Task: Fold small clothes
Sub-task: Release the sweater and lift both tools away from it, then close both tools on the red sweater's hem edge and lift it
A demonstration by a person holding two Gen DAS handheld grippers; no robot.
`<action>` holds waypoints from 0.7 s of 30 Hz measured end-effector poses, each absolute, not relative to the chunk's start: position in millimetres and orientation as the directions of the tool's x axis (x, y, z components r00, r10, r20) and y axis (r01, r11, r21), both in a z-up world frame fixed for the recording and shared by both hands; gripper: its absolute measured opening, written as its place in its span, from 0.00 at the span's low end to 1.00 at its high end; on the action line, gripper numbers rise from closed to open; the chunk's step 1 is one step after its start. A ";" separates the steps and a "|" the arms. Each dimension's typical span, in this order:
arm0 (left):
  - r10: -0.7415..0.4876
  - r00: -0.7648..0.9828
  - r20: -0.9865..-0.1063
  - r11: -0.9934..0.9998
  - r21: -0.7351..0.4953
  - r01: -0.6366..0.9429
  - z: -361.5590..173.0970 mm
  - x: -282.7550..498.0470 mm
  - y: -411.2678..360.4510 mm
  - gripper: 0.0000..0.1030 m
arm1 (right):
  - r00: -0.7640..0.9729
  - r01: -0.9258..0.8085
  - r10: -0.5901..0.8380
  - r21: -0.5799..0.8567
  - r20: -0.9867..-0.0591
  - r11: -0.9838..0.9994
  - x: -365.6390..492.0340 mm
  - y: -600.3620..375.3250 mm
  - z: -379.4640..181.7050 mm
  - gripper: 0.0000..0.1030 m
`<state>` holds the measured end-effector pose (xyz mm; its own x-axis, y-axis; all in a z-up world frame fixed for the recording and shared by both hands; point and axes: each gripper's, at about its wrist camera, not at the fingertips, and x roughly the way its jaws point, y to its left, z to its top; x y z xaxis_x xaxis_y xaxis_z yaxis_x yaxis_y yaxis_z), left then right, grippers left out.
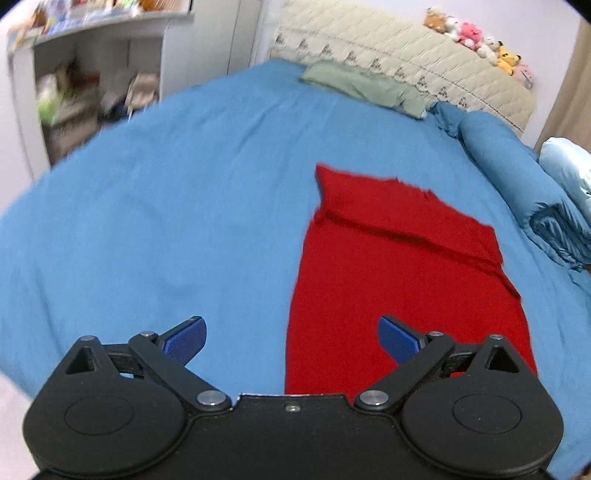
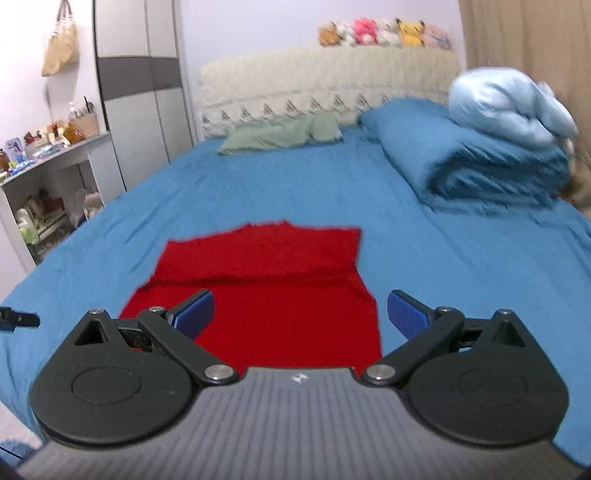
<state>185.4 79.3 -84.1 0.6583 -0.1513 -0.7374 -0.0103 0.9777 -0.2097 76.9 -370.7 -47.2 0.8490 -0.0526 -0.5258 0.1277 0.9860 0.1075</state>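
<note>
A red garment point(image 1: 399, 280) lies flat on the blue bedsheet point(image 1: 166, 206), with its far part folded over along a crosswise crease. In the left wrist view it lies right of centre. My left gripper point(image 1: 291, 339) is open and empty, hovering above the garment's near left edge. In the right wrist view the red garment point(image 2: 280, 295) lies straight ahead. My right gripper point(image 2: 301, 314) is open and empty above the garment's near part, its right finger point(image 2: 406, 314) past the garment's right edge. The garment's near end is hidden behind both gripper bodies.
A green pillow point(image 2: 284, 134) lies by the cream headboard point(image 2: 325, 81), with plush toys point(image 2: 384, 33) on top. A rolled blue duvet point(image 2: 476, 162) and pale blue bedding point(image 2: 509, 107) sit at the right. Shelves point(image 2: 48, 192) stand left of the bed.
</note>
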 end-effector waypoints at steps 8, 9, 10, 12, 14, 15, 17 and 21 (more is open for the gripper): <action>-0.184 0.556 -0.811 0.972 -0.234 -0.020 -135.0 153.9 79.0 0.79 | 0.741 0.203 -0.104 0.074 -0.663 0.976 46.2 -388.7 -98.8 1.00; -0.185 0.544 -0.818 0.972 -0.235 -0.022 -141.1 153.1 76.5 0.76 | 0.725 0.212 -0.107 0.072 -0.680 0.975 44.7 -390.4 -108.0 1.00; -0.189 0.535 -0.824 0.971 -0.238 -0.023 -147.4 152.7 75.0 0.74 | 0.711 0.219 -0.108 0.073 -0.695 0.973 43.5 -392.0 -117.7 1.00; -0.199 0.519 -0.831 0.970 -0.242 -0.015 -158.3 151.0 70.9 0.70 | 0.685 0.232 -0.109 0.075 -0.720 0.970 42.3 -394.6 -138.0 1.00; -0.204 0.509 -0.836 0.972 -0.234 0.004 -167.1 149.8 66.2 0.66 | 0.662 0.248 -0.101 0.089 -0.743 0.965 41.1 -397.0 -154.0 1.00; -0.203 0.506 -0.838 0.974 -0.227 0.015 -170.1 151.5 62.9 0.64 | 0.653 0.258 -0.096 0.101 -0.751 0.961 41.1 -398.4 -162.1 1.00; -0.202 0.506 -0.838 0.976 -0.214 0.035 -175.1 151.9 57.7 0.61 | 0.635 0.279 -0.084 0.127 -0.768 0.952 41.6 -401.3 -176.6 1.00; -0.206 0.523 -0.827 0.977 -0.207 0.058 -180.9 153.6 51.6 0.56 | 0.605 0.296 -0.061 0.153 -0.794 0.943 41.4 -401.7 -197.5 1.00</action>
<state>153.6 51.6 -180.9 0.5227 -0.2061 -0.8272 0.0576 0.9767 -0.2069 41.4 -401.7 -197.5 0.6049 -0.0613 -0.7940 0.2957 0.9430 0.1525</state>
